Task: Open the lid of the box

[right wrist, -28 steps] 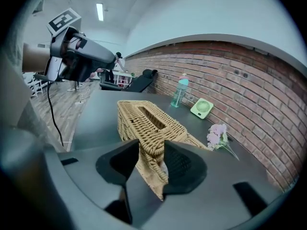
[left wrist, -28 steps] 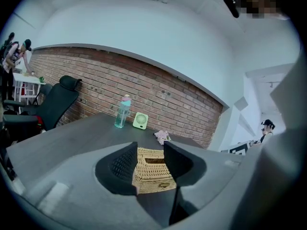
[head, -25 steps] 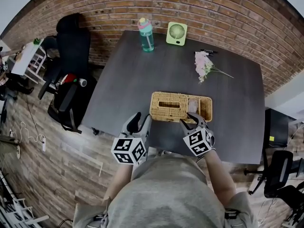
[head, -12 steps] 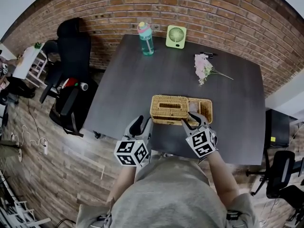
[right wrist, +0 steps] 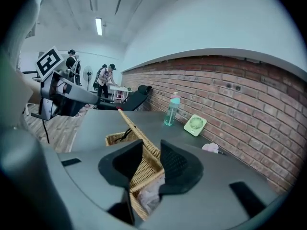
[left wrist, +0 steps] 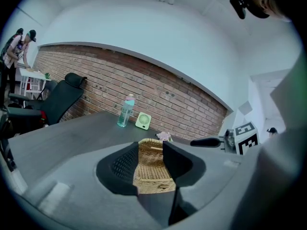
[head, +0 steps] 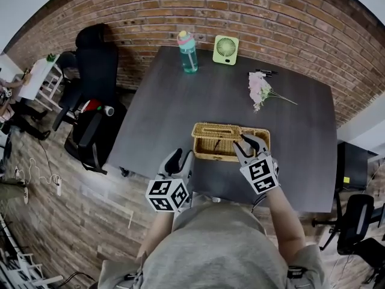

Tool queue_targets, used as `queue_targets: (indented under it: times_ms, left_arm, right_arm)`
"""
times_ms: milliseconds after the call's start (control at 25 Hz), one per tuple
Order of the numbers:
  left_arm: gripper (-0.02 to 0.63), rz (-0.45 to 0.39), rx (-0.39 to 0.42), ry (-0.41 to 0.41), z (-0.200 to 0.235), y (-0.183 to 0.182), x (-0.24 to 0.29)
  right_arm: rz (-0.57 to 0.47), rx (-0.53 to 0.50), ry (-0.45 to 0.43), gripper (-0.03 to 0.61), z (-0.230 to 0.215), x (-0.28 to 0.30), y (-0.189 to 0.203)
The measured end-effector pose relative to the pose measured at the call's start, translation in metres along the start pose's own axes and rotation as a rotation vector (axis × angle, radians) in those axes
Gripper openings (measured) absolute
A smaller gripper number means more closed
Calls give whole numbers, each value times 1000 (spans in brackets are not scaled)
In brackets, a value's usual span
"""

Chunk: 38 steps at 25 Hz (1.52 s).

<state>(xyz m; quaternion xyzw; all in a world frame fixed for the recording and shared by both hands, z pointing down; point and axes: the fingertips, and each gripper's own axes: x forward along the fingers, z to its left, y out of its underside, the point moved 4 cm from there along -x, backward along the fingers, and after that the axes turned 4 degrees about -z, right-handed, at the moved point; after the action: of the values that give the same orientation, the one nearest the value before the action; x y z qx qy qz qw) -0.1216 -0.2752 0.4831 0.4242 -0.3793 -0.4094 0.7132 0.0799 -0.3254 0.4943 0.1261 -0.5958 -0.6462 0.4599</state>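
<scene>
A woven wicker box point(head: 212, 154) lies near the table's front edge. Its lid point(head: 215, 131) covers the left part; in the right gripper view the lid point(right wrist: 136, 128) stands tilted up off the box point(right wrist: 111, 139), and something white point(right wrist: 147, 196) lies in the uncovered end. My right gripper point(head: 249, 142) is over the box's right half, with the lid's raised edge between its jaws point(right wrist: 151, 150). The jaws are closing, and a gap still shows beside the lid. My left gripper point(head: 180, 156) hovers at the table's front edge, open and empty, with the box point(left wrist: 151, 169) seen beyond its jaws.
At the back of the table point(head: 162, 107) stand a teal bottle point(head: 187, 52) and a green fan point(head: 226, 47). Pink flowers point(head: 260, 89) and a pen point(head: 264, 72) lie at the back right. A black office chair point(head: 90, 101) stands left of the table.
My right gripper has moved forward from the box's front rim to over the box, and its jaws have narrowed. The left gripper has barely moved.
</scene>
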Motion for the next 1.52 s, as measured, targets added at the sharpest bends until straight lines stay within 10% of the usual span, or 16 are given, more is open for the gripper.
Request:
queue_targets:
  times_ms: [1520]
  left_arm:
    - [150, 48, -14, -72, 23, 2, 9]
  right_arm:
    - [-18, 27, 13, 95, -89, 71, -37]
